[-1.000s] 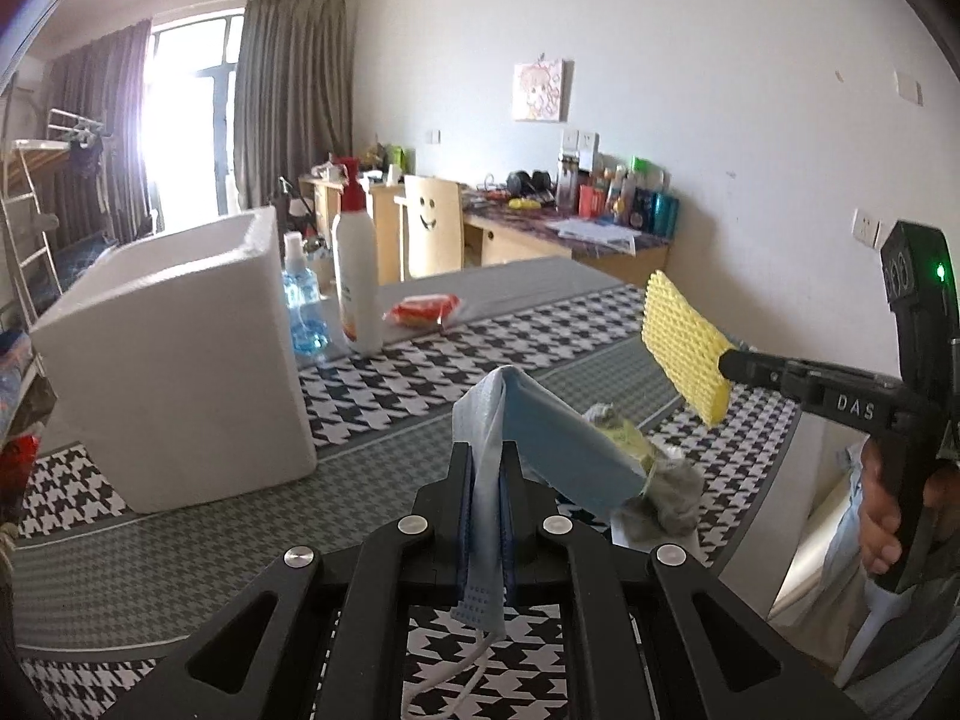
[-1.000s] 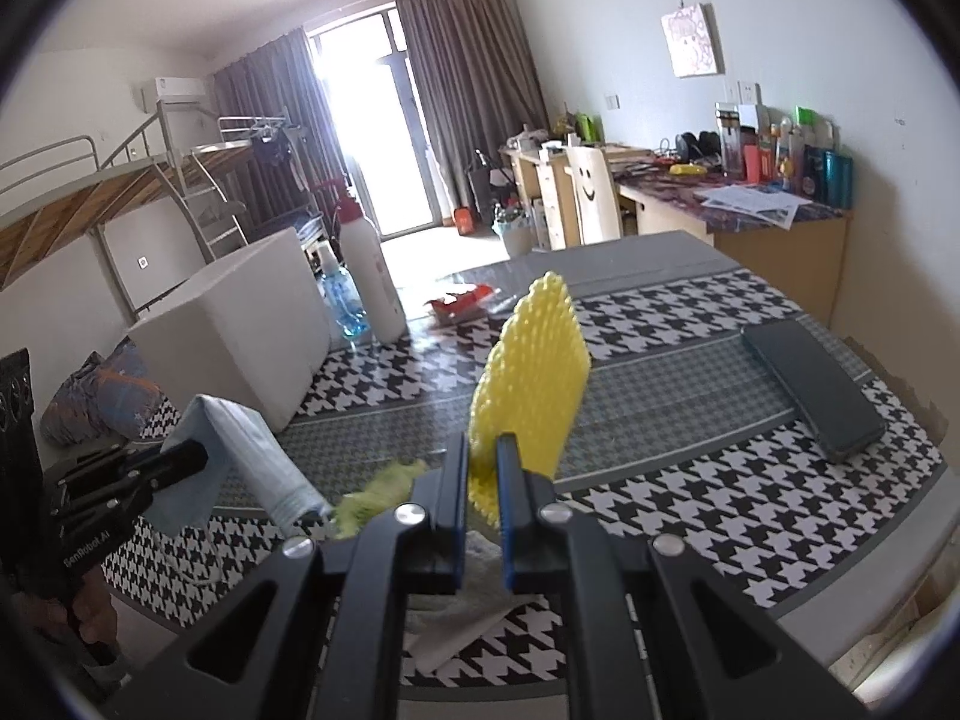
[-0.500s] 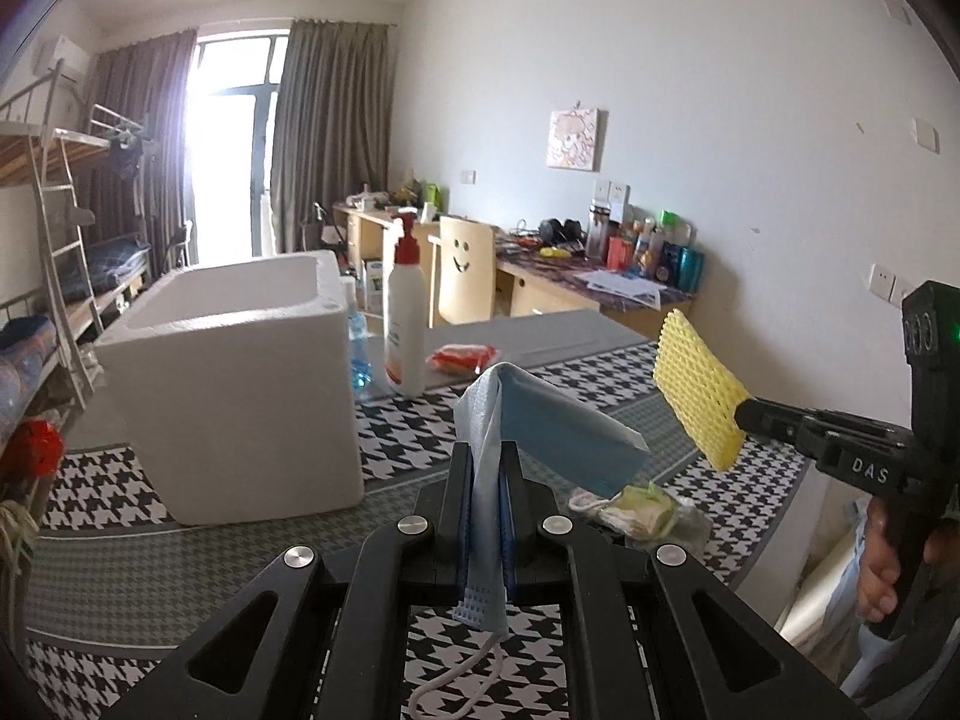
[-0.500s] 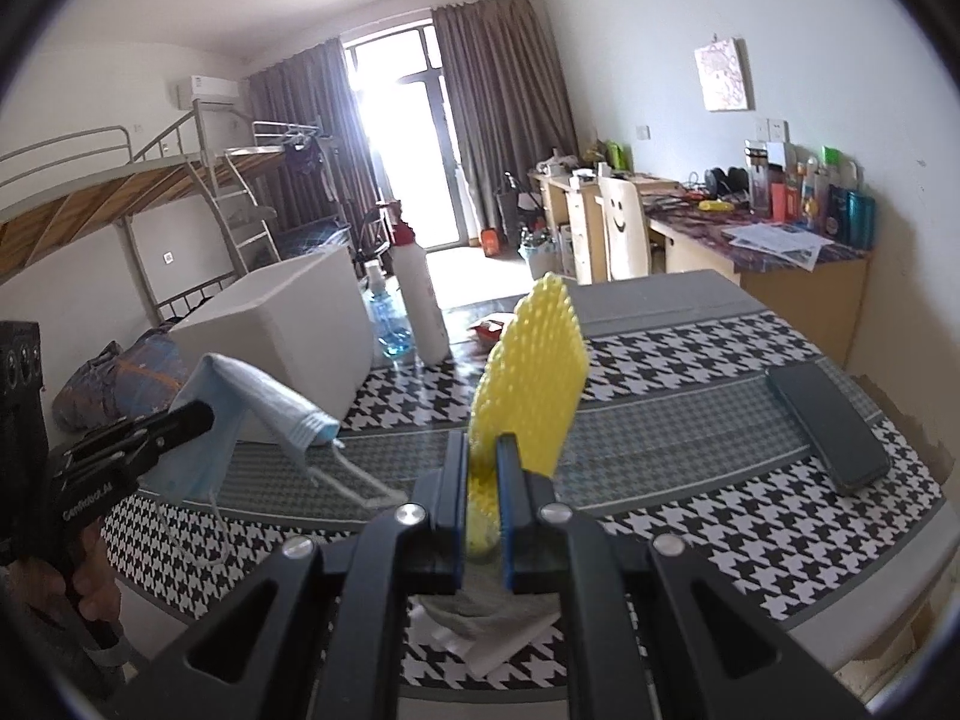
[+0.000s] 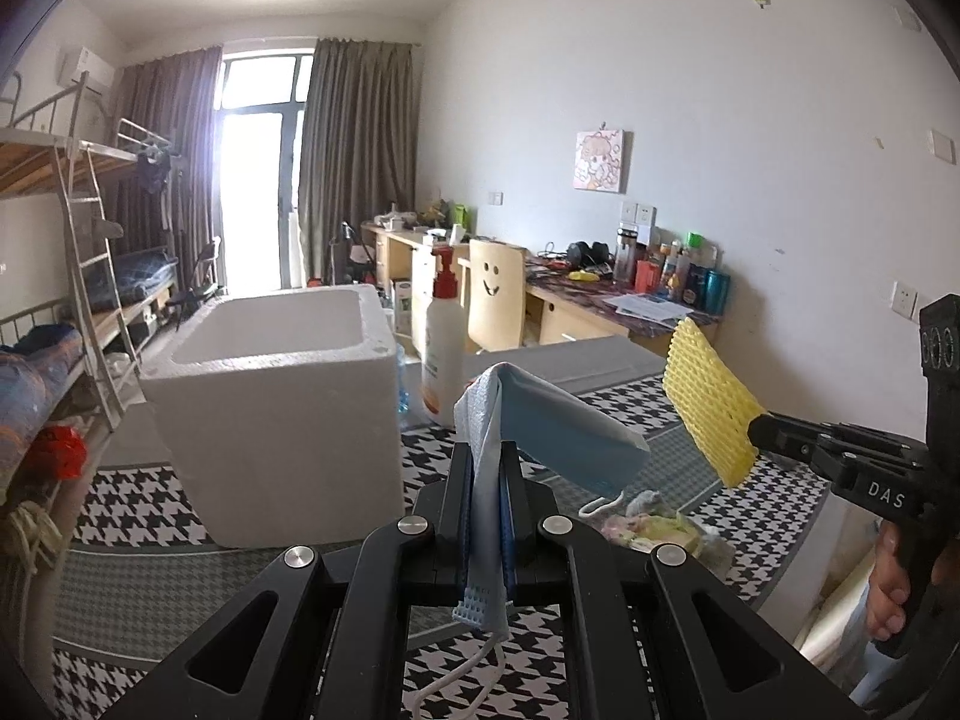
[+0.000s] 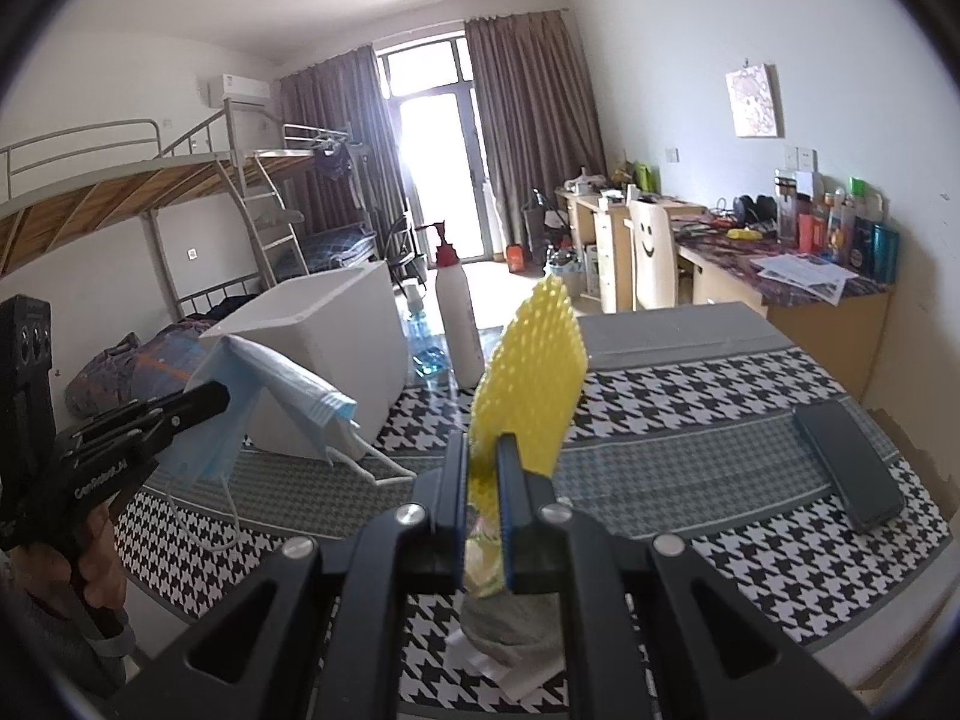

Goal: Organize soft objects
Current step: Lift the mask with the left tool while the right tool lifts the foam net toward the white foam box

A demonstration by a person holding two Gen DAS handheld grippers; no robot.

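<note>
The left gripper stayed clamped on the blue face mask, now lifted higher above the table. The right gripper kept pinching the yellow foam net. The white foam box now showed its open top near the table's left edge.

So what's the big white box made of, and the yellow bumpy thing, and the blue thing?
The white box looks like foam, probably polystyrene: thick walls, matte grainy surface. The yellow sheet in the right gripper seems to be soft foam netting, with its raised mesh pattern. The blue face mask in the left gripper looks like thin pleated non-woven fabric with white elastic loops.
</note>
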